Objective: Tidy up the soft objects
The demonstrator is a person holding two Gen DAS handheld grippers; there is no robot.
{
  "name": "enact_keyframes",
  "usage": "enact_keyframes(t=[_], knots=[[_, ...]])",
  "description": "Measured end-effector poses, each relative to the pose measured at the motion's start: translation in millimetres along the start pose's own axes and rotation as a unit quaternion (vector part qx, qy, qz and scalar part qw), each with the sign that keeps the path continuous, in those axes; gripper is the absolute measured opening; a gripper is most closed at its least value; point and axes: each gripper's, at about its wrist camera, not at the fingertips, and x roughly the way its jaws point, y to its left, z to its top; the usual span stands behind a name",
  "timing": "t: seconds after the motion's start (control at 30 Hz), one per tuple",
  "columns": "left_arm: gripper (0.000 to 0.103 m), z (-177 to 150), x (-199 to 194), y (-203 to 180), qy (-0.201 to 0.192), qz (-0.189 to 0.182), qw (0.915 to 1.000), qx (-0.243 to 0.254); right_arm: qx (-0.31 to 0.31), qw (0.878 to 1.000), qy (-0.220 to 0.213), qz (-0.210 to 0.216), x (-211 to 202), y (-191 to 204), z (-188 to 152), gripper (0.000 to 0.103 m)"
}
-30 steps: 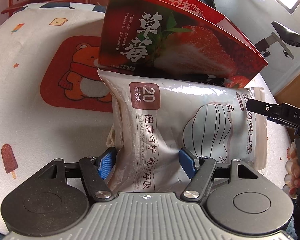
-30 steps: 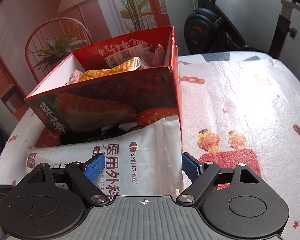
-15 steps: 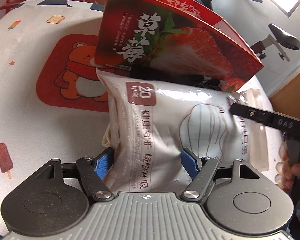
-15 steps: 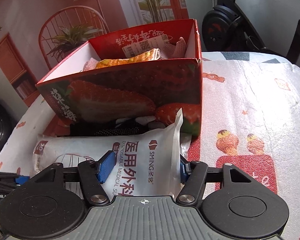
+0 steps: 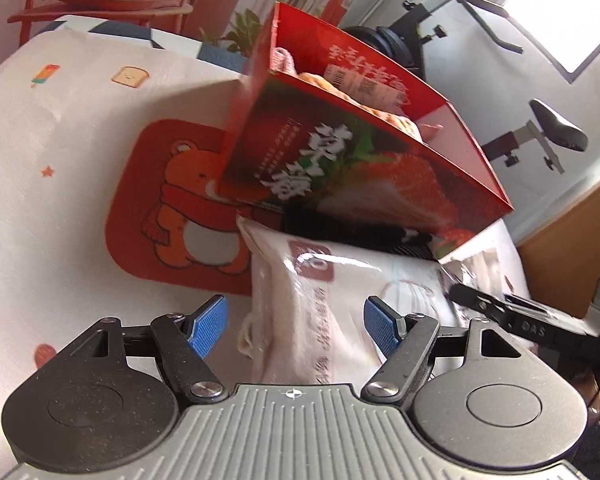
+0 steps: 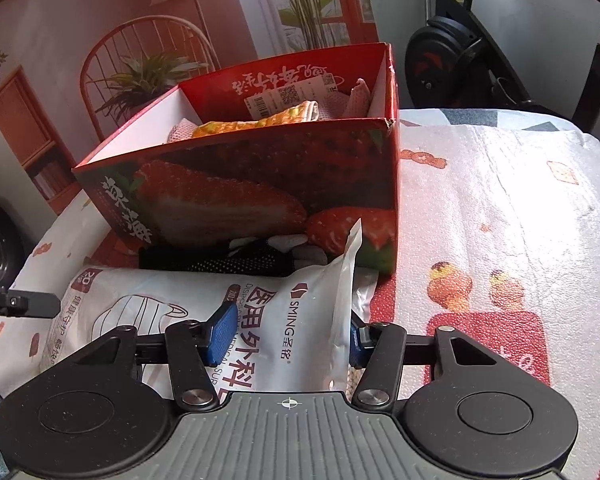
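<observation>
Glossy plastic mask pack [image 6: 204,304], cardboard box [image 6: 260,184]

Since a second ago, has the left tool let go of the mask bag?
Yes. The left tool has opened: its blue pad now stands clear of the mask bag, over the bear mat. Earlier both pads pressed the bag.

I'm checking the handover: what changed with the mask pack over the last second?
The left gripper opened and let go of the mask pack; the right gripper closed onto its end and now holds it. The strawberry box stayed put with soft items inside, the pack in front of it.
</observation>
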Motion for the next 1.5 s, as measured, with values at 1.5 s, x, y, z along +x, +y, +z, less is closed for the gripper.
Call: enact_keyframes(t=[1.5], knots=[[0.052, 0, -36, -35, -0.092, -0.003, 0.9935, 0.067, -0.179, 0.979, -0.076, -0.066, -68, 64, -5, 0.015]])
